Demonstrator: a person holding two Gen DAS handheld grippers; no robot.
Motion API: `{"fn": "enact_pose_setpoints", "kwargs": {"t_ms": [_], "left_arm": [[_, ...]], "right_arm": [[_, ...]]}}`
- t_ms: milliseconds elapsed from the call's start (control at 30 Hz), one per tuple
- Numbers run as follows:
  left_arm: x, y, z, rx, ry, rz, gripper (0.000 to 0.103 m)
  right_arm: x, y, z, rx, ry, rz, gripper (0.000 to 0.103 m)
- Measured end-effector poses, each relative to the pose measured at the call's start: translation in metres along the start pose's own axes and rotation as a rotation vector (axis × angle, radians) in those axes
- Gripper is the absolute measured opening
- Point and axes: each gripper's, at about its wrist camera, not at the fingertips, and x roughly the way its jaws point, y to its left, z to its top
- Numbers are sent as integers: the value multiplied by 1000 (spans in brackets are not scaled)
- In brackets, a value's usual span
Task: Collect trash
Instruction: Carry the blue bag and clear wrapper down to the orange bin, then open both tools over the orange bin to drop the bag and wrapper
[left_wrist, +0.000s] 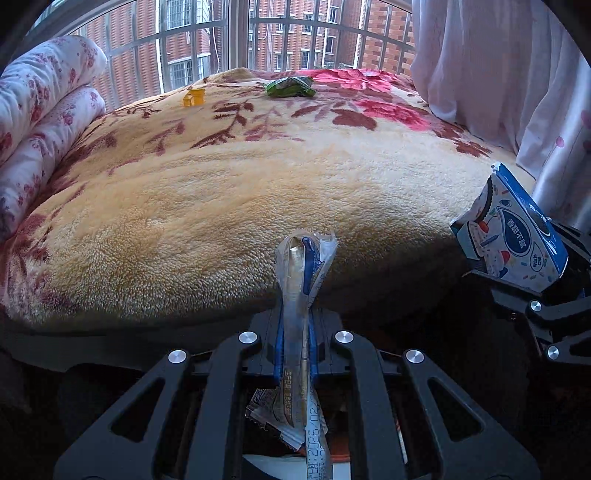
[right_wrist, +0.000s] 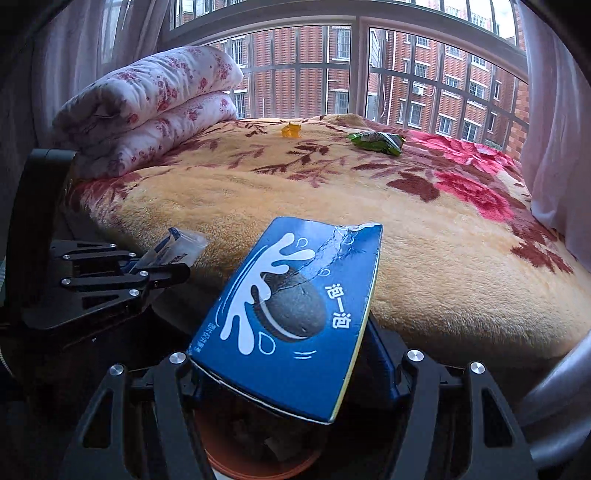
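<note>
Trash, four pieces in sight. Clear wrapper (left_wrist: 304, 295) clenched flat between the left gripper's (left_wrist: 295, 343) jaws, standing upright out of them; its printed tail hangs below the jaws. In the right wrist view the same wrapper (right_wrist: 177, 245) and left gripper (right_wrist: 147, 266) sit at 9 o'clock, over the near edge of the bed.

Blue cookie box (right_wrist: 295, 314) grasped by the right gripper (right_wrist: 291, 369), jaws part open around its sides, box tilted with its torn top end pointing toward 1 o'clock. From the left wrist view the box (left_wrist: 513, 236) and right gripper (left_wrist: 517, 266) show at 3 o'clock, the box's white illustrated face toward the camera.

Still on the blanket (left_wrist: 258, 192), far side near the window (right_wrist: 343, 74): green snack bag (left_wrist: 290, 86) at 12 o'clock, crumpled, lying flat; small yellow piece (left_wrist: 194, 96) at 11 o'clock, well apart from the bag. Right wrist view: bag (right_wrist: 376, 142) at 1 o'clock, yellow piece (right_wrist: 291, 130) at 12 o'clock.

Below both grippers, an orange-rimmed bin (right_wrist: 258, 458) at 6 o'clock, dark contents inside, hard to make out. In the left view its interior is mostly hidden by the gripper.

Folded floral quilt (right_wrist: 147, 107) at 10 o'clock on the bed. Pale curtain (left_wrist: 498, 62) at 2 o'clock in the left view.
</note>
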Motion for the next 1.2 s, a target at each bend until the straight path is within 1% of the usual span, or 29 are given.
{"fn": "enact_pose_setpoints", "kwargs": {"t_ms": [67,200,400,533,767,967,1200], "left_arm": [[2,1,-10,10,27,-5,9],[14,1,-33,27,109,-17,9],[46,-7,-67,63,267,-44,9],[68,-11,-79,78,356,-50,9],[104,-4,-88,47,493,-53,9],[122,-2,-97,44,559,-59,9],[131,3,-102,32,606,-70,9]], "right_arm": [[0,4,-12,-10,39,13,65],[6,13,-37,-21,124,39,65],[30,19,-62,3,251,80,65],[53,22,-73,1,347,84,65],[85,21,-86,18,476,80,65],[107,19,-97,39,557,105,65],[122,17,-99,47,601,127,65]]}}
